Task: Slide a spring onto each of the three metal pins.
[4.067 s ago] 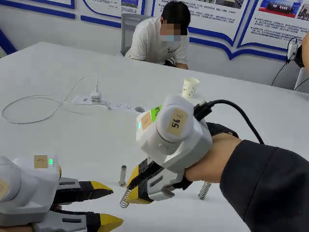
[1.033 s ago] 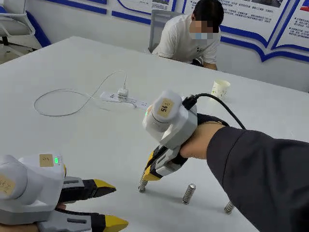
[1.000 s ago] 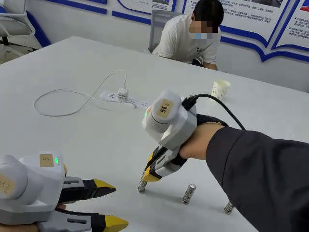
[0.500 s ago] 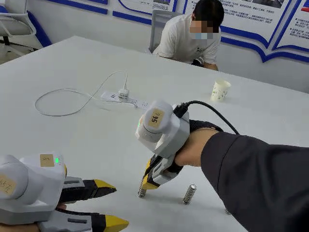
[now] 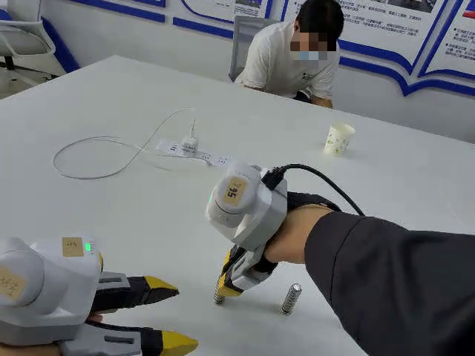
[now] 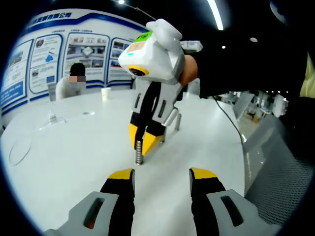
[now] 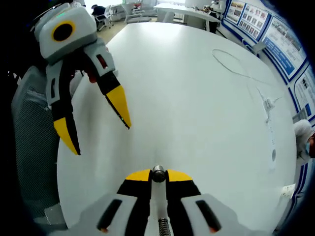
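the right tongs [image 5: 223,285] point down at the near edge of the counter [image 5: 141,215], clenched narrow on the top of a spring [image 5: 218,298] that stands threaded over an upright pin [image 7: 158,173]; in the right gripper view the pin's round head sits right between the yellow tips, with a jaw close on either side. the left tongs [image 5: 169,317] hang released and holding nothing, low and to the left, jaws apart and aimed at the work but well clear of it. just beside, to the right, a second pin [image 5: 290,298] already wears its coil and stands alone. the step in hand looks like seating this spring fully down to the counter. to do it well, i'd keep the press in line with the pin's axis, since a sideways lean would likely tip the pin, which seems to stand free, or buckle the coil. the grip should be light enough for the coils to slide rather than bind against the shaft. the left tongs could come in to steady the base if the pin starts to rock. once the coil rests at the bottom, open the jaws before lifting, and lift straight up, so the spring is not dragged back off.
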### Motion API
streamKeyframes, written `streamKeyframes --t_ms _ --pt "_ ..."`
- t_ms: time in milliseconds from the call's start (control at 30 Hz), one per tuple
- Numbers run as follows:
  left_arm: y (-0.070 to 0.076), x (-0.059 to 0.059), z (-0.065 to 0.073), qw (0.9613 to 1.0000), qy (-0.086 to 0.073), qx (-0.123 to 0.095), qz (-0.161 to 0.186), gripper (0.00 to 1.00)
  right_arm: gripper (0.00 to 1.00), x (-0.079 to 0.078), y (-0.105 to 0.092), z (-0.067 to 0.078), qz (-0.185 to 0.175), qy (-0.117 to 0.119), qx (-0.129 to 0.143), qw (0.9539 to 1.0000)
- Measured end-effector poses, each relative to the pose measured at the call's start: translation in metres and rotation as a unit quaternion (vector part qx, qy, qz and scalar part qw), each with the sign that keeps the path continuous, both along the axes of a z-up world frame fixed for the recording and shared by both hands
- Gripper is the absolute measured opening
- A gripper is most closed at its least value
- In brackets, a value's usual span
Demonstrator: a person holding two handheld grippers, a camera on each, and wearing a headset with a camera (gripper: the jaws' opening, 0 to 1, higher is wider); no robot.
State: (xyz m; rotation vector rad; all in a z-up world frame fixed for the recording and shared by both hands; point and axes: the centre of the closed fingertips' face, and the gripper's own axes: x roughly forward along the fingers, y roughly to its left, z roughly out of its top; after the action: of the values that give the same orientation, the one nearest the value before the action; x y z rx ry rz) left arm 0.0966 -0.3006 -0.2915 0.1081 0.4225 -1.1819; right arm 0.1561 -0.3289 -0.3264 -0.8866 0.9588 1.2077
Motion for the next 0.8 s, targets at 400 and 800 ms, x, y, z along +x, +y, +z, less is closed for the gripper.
streamKeyframes --t_ms 400,800 --pt "-0.001 0.0 0.002 1.0 -0.002 0.001 -0.001 0.46 0.19 -0.001 -0.006 0.002 0.0 -0.012 0.006 0.9999" --pt "-0.007 0.0 0.009 1.0 -0.002 -0.002 -0.004 0.47 0.24 -0.001 -0.027 0.017 -0.032 -0.021 0.032 0.9987"
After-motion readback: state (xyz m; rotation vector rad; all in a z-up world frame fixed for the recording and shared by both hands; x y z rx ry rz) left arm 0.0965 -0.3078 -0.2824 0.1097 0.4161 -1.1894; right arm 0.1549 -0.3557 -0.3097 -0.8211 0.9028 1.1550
